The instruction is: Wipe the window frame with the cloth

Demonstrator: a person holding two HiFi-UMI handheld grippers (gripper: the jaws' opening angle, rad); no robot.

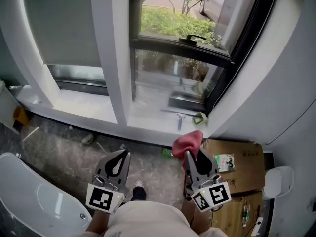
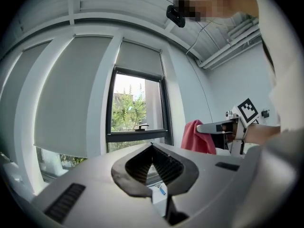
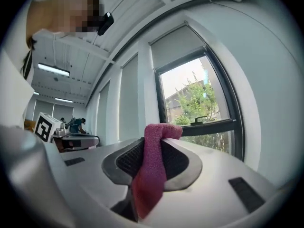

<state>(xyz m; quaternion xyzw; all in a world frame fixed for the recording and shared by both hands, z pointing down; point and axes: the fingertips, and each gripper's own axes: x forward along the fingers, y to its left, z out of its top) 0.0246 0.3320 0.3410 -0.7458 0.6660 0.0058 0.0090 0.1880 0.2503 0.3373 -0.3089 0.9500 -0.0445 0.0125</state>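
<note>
A pink-red cloth (image 1: 188,143) is pinched in my right gripper (image 1: 189,154), which is shut on it; in the right gripper view the cloth (image 3: 153,172) drapes over the closed jaws. My left gripper (image 1: 125,153) is shut and holds nothing, its jaws meeting at the tip (image 2: 152,146). Both grippers hover low, in front of the white window sill (image 1: 148,120). The black window frame (image 1: 182,48) with its handle (image 1: 195,37) stands ahead. From the left gripper view the cloth (image 2: 197,137) hangs to the right.
A small blue-handled tool (image 1: 180,120) and a green ring-shaped item (image 1: 199,117) lie on the sill. Cardboard (image 1: 237,164) sits on the floor at right, a white toilet (image 1: 29,196) at lower left. A white pillar (image 1: 111,48) divides the windows.
</note>
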